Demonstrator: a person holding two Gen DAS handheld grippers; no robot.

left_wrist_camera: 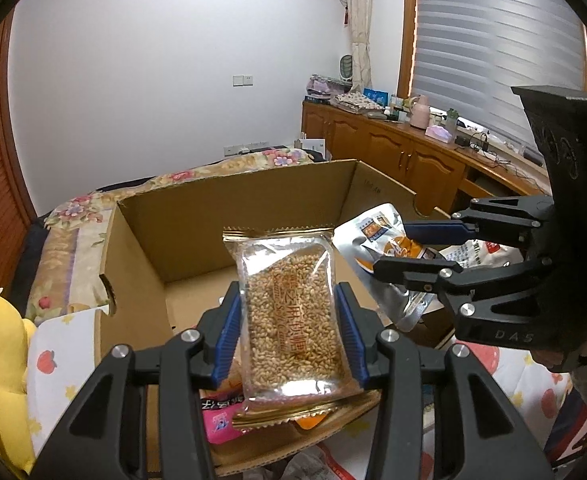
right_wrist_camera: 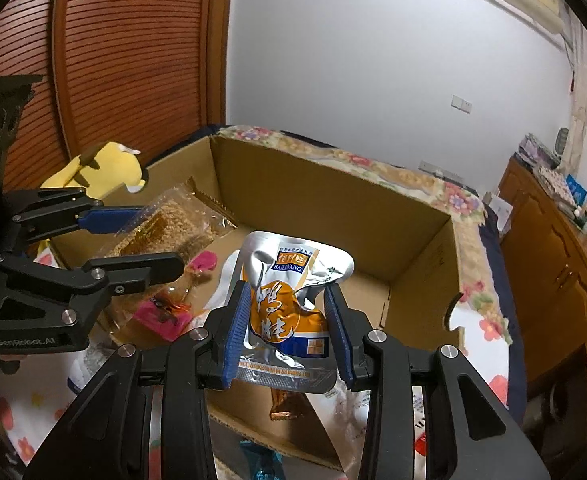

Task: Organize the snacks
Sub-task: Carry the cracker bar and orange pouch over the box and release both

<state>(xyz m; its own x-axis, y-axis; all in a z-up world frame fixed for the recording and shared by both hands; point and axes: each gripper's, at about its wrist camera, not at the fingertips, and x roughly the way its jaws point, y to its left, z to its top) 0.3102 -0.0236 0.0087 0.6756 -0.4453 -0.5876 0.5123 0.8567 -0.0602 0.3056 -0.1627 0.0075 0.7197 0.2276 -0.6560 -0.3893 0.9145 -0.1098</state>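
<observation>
- There are two grippers, and each one carries one snack packet above one open cardboard box (left_wrist_camera: 229, 208)
- The left gripper (left_wrist_camera: 291, 330) has its two blue pads pressed on the sides of a clear sesame candy packet (left_wrist_camera: 291, 316) with gold ends; the packet stands upright between the jaws, over the near part of the box
- The right gripper (right_wrist_camera: 289, 334) has its jaws clamped on a silver and orange pouch (right_wrist_camera: 289, 300), which is crumpled in the grip and held over the middle of the box
- In the left wrist view the pouch is to the right of the candy packet, near it but not touching
- On the box floor lie more snacks: one pink packet (right_wrist_camera: 161, 318) and one brown wrapper (right_wrist_camera: 285, 402) can be counted, the others are hidden
- One yellow plush toy (right_wrist_camera: 109, 168) lies outside the box, at its left side, on a floral blanket (left_wrist_camera: 69, 224)
</observation>
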